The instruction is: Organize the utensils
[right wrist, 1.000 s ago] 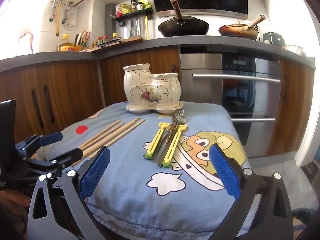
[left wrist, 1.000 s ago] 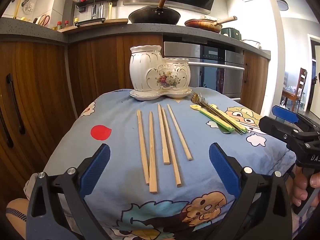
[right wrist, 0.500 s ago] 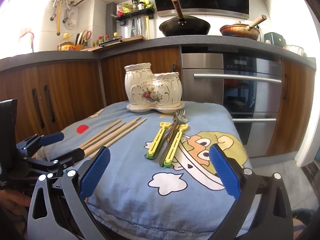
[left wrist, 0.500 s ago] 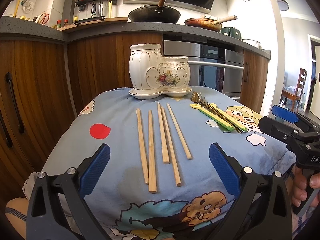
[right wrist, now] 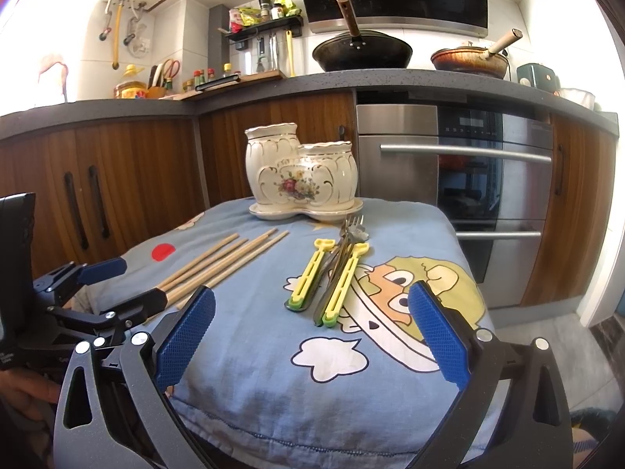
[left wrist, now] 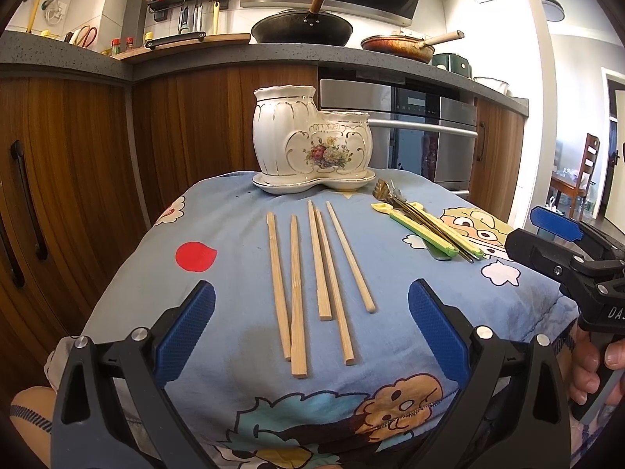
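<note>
Chopsticks [left wrist: 312,273] pale wooden, five side by side, cream floral holder [left wrist: 312,144] beyond

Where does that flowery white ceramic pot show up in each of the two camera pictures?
Left wrist view: the ceramic holder stands just above centre, at the far edge of the blue cloth, beyond the chopsticks.
Right wrist view: the ceramic holder stands slightly left of centre, beyond the yellow-handled utensils.
Shared landmark: the black wok on the counter behind it, also seen from the right.
</note>
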### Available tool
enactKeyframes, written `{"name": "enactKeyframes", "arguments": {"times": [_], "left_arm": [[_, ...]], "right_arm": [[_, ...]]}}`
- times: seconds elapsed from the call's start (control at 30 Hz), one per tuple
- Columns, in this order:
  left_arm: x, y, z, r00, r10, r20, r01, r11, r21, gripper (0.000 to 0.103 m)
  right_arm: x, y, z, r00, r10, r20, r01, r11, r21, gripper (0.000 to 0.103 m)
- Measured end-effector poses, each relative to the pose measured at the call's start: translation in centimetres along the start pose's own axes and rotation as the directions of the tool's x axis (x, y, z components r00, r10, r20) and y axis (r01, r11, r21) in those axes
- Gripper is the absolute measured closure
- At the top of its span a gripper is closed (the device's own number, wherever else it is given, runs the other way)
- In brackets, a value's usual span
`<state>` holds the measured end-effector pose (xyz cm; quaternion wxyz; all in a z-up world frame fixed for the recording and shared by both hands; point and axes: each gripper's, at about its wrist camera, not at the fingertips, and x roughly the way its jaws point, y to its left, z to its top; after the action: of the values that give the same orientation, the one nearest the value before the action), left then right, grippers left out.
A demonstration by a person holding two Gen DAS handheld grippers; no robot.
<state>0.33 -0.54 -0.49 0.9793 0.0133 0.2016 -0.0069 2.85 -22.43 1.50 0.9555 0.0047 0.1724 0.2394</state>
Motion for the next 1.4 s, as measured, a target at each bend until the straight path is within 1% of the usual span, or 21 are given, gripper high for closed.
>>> {"name": "enactKeyframes", "arguments": {"times": [1.2, 1.33, 1.4], "left_arm": [[0.05, -0.34, 0.11, 1.000, -0.010, -0.010, 0.010, 1.000, 0.005, 0.005], [0.08, -0.26, 0.18, 1.000, -0.020, -0.020, 0.020, 1.000, -0.003, 0.005], [0.28, -0.16, 0.19, 0.999, -0.027, -0.040, 0.026, 1.000, -0.015, 0.005]], "right_arm": [[0.27, 0.02, -0.13, 1.000, 0.001, -0.005, -0.001, 1.000, -0.002, 0.005], [0.30, -0.04, 0.04, 1.000, -0.001, -0.005, 0.001, 1.000, -0.009, 0.005], [0.24, 0.05, 0.04, 1.000, -0.004, -0.009, 0.003, 1.000, -0.013, 0.005]]}}
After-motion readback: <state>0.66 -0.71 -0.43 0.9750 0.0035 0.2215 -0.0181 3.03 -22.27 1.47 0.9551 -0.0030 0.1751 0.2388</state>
